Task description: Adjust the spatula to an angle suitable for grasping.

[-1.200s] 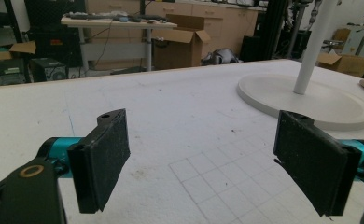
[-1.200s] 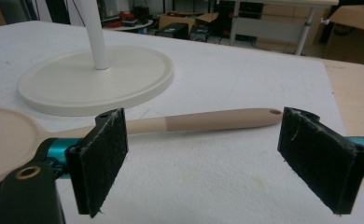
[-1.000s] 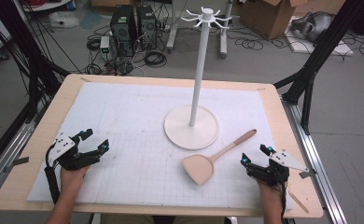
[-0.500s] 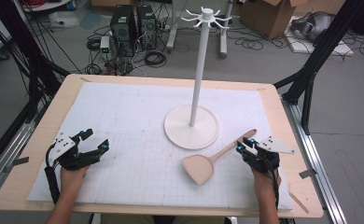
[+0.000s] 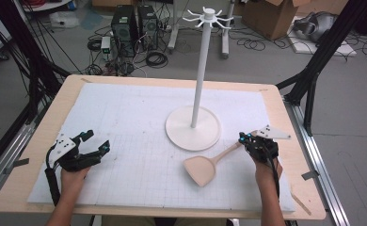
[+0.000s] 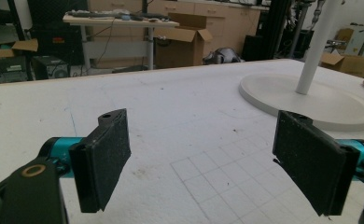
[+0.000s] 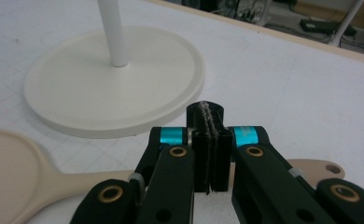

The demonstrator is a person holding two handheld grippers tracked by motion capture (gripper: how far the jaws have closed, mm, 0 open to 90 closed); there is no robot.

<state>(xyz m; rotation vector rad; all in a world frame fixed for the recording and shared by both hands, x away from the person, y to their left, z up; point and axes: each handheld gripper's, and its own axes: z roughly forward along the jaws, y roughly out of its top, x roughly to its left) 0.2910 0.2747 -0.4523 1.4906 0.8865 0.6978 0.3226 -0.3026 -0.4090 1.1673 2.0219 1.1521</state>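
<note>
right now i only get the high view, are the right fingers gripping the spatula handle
Observer: No. In the right gripper view, the right gripper has just closed pad to pad with nothing between; the spatula handle crosses beneath it.
Operator: where's the handle end
Observer: Its holed tip pokes out past the gripper, on the mat.
Operator: left side?
Observer: The left gripper has only bare mat between its open fingers.

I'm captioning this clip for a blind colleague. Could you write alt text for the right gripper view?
The right gripper, jaws shut with nothing between them, hangs just above the handle of a wooden spatula lying on the white table mat. Beyond stands the round white stand base with its pole.
</note>
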